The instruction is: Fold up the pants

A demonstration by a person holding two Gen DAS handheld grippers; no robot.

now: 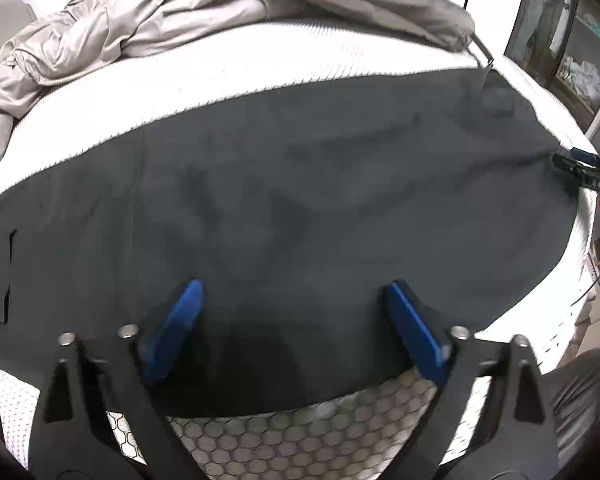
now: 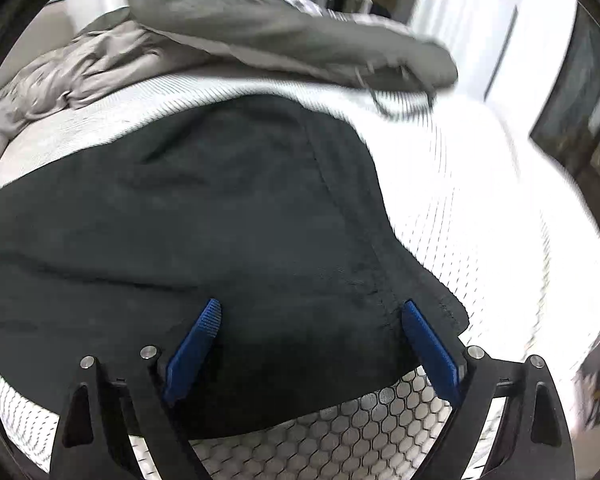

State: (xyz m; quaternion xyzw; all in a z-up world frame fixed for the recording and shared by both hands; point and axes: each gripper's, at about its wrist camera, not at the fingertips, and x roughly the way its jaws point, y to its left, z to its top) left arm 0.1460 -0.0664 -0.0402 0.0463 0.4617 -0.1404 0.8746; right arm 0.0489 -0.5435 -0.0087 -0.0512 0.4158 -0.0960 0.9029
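The flat-spread dark charcoal fabric pants point(image 1: 300, 200) are one plain colour, with no print, only darker seam lines. Beneath them the white quilted mattress point(image 1: 204, 80) carries a honeycomb pattern of grey-outlined hexagons. The crumpled shiny beige garment point(image 1: 100, 36) is pale taupe; the folded olive-grey garment point(image 2: 284, 36) beside it is duller. The left hand-held gripper point(image 1: 294, 292) and the right hand-held gripper point(image 2: 312, 312) each have bright blue fingers on black frames with silver bolts.
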